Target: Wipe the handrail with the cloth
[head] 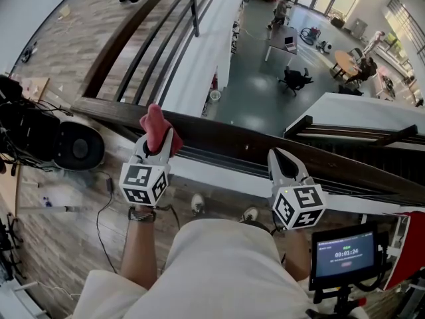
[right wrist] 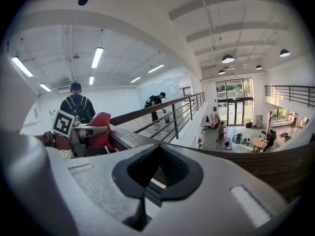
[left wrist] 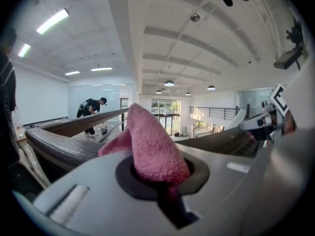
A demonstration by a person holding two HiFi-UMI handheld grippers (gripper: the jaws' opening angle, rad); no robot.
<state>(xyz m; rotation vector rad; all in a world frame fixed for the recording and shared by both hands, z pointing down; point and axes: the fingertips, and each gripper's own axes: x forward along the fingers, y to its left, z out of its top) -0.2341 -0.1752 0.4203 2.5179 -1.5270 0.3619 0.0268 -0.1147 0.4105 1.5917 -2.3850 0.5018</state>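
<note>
A dark wooden handrail [head: 239, 141] runs across in front of me from left to right. My left gripper [head: 161, 140] is shut on a pink cloth [head: 155, 123], which sticks up above the rail's near edge. In the left gripper view the cloth [left wrist: 153, 146] bulges out of the shut jaws, with the handrail [left wrist: 59, 142] behind it. To the right, my right gripper [head: 282, 159] sits over the rail, shut with nothing in it. The right gripper view has the handrail [right wrist: 278, 165] just beyond the jaws and the cloth [right wrist: 101, 128] at its left.
A second handrail [head: 126, 35] with metal bars leads away at the left. Beyond the rail is a drop to a lower floor [head: 265, 78] with desks and people. Black equipment [head: 40, 135] and cables lie at my left, a small screen [head: 345, 252] at my right.
</note>
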